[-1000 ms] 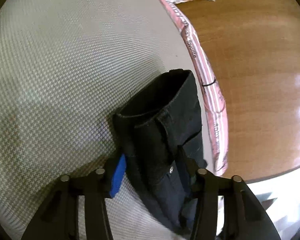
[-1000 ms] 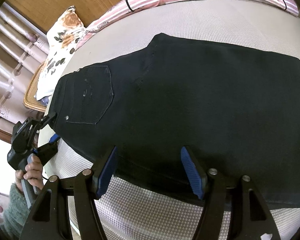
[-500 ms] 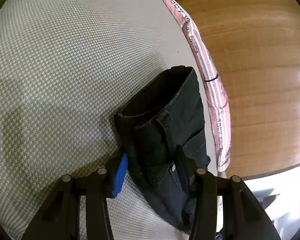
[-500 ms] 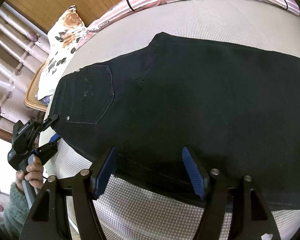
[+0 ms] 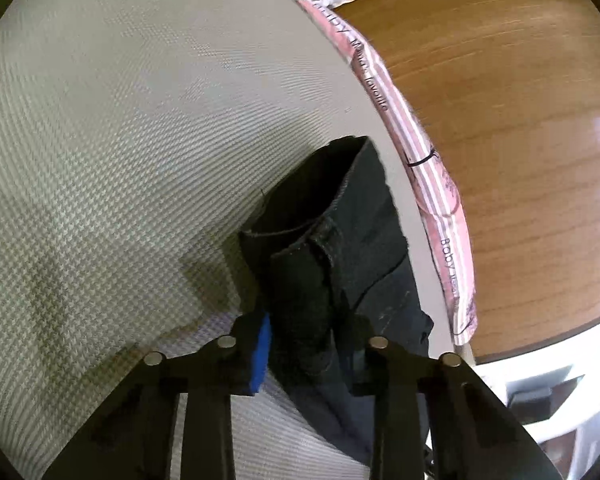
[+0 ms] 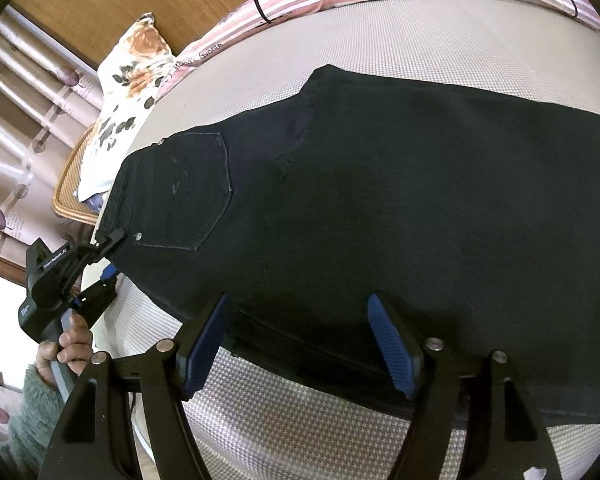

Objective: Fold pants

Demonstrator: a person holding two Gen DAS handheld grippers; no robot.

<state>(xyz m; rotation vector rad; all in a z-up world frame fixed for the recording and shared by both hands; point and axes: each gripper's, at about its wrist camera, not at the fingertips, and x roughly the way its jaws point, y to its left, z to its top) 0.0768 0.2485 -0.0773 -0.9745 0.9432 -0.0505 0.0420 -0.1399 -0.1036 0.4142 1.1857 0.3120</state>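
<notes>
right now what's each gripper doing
left gripper: closing on the pants waistband.
right gripper: open, over the pants' near edge, gripping nothing.

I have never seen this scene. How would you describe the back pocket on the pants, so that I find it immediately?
Start at the grey woven mattress, where the black pants lie flat. Go to their waistband end, near the floral pillow. The back pocket is the stitched five-sided patch there, with small metal rivets at its corners; the rest is plain black cloth.
</notes>
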